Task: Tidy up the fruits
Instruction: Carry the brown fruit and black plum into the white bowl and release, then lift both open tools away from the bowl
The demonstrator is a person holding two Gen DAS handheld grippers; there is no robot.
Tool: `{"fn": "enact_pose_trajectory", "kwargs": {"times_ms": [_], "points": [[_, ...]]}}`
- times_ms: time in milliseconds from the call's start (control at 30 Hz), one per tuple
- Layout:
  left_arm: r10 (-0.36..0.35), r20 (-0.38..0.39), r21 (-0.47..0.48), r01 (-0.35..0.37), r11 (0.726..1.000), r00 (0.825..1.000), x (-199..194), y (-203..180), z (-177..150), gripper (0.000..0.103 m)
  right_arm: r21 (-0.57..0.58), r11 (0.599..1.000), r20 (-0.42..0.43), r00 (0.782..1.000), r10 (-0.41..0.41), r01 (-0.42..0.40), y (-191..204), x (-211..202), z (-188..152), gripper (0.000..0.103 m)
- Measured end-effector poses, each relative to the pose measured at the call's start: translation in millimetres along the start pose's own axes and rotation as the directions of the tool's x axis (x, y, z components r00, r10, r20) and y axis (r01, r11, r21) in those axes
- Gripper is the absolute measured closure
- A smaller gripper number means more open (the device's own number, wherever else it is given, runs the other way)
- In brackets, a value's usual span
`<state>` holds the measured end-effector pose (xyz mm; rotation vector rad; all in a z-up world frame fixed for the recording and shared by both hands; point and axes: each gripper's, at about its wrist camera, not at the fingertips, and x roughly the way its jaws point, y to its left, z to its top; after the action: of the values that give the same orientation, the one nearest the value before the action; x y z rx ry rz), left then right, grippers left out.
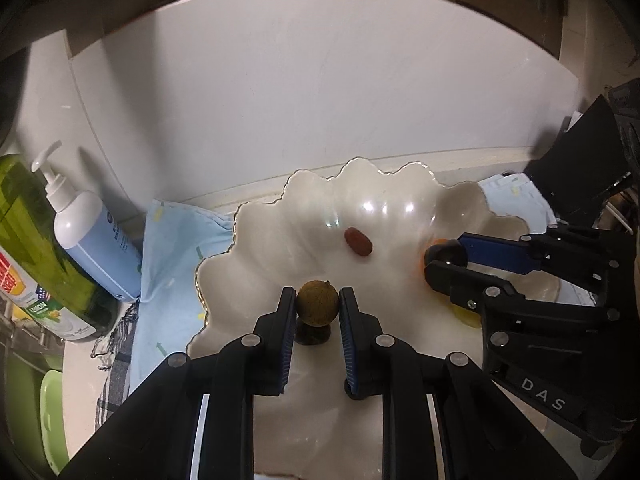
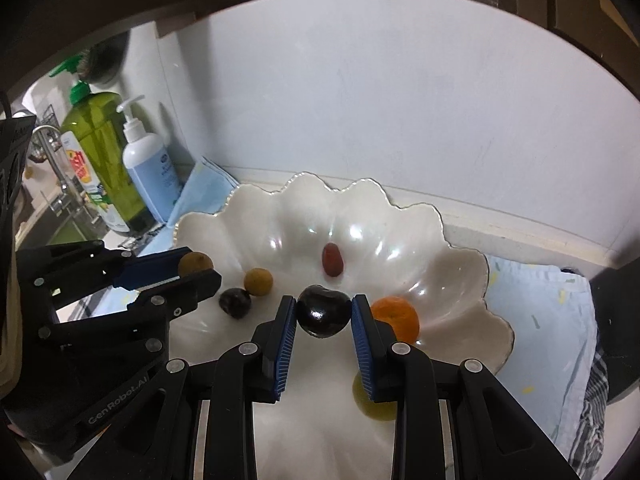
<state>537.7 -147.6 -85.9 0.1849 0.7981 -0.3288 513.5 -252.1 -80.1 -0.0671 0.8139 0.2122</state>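
Bowl [image 2: 460,264] lies right below both loads: my left gripper [image 1: 318,304] clamps a brown fruit [image 1: 317,304], my right gripper [image 2: 324,314] a dark plum [image 2: 322,315].

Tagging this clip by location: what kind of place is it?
Most likely a home kitchen counter beside a sink: a tap, a green dish soap bottle, a pump bottle, and a scalloped white bowl of fruit.

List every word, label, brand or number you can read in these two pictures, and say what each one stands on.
"DAS" – on the right gripper, on its body.
"GenRobot.AI" – on the left gripper, on its body.
"LEMON" – on the green bottle's label; the red and yellow lettering above it is cut off.
The white pump bottle's blue label: print too small to read.
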Motion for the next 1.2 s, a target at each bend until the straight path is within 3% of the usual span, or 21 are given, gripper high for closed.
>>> {"fn": "enact_pose_trajectory", "kwargs": {"times_ms": [267, 333, 400, 467, 600, 733, 933, 1200], "points": [[0.015, -0.015, 0.006, -0.015, 1.000, 1.000, 9.8, 1.4, 0.9, 0.077, 0.000, 1.000, -0.025, 1.000, -0.016, 0.016, -2.3, 8.2, 1.2, 0.073], [0.021, -0.007, 0.004, -0.021, 1.000, 1.000, 8.7, 2.1, 1.1, 0.065, 0.004, 1.000, -0.029, 0.999, -0.017, 0.017, -3.1, 8.5, 1.5, 0.073], [0.030, -0.001, 0.004, -0.030, 1.000, 1.000, 6.8, 2.6, 1.6, 0.059, 0.019, 1.000, -0.034, 0.999, -0.010, 0.010, -5.2, 8.5, 1.5, 0.071], [0.037, 0.005, 0.001, -0.037, 0.999, 0.999, 4.4, 4.1, 1.6, 0.053, 0.033, 0.999, -0.030, 0.999, -0.020, 0.021, -7.9, 6.9, 1.5, 0.060], [0.050, 0.015, -0.012, -0.049, 0.999, 0.999, -1.0, 7.8, 1.6, 0.043, 0.044, 0.998, -0.020, 0.999, -0.038, 0.039, -10.9, 1.3, 0.8, 0.060], [0.073, 0.038, -0.025, -0.072, 0.997, 0.997, -11.4, 11.0, 2.6, 0.026, 0.054, 0.997, -0.007, 0.998, -0.060, 0.060, -13.0, -6.4, -0.6, 0.050], [0.117, 0.083, -0.044, -0.113, 0.993, 0.990, -33.3, 15.4, 3.3, 0.012, 0.083, 0.994, 0.016, 0.997, -0.069, 0.067, -14.3, -22.3, -1.9, 0.048], [0.134, 0.125, -0.065, -0.126, 0.990, 0.983, -65.8, 18.5, -9.6, 0.006, 0.068, 0.993, 0.082, 0.992, -0.099, 0.094, -3.1, -54.1, -7.3, 0.041]]}}
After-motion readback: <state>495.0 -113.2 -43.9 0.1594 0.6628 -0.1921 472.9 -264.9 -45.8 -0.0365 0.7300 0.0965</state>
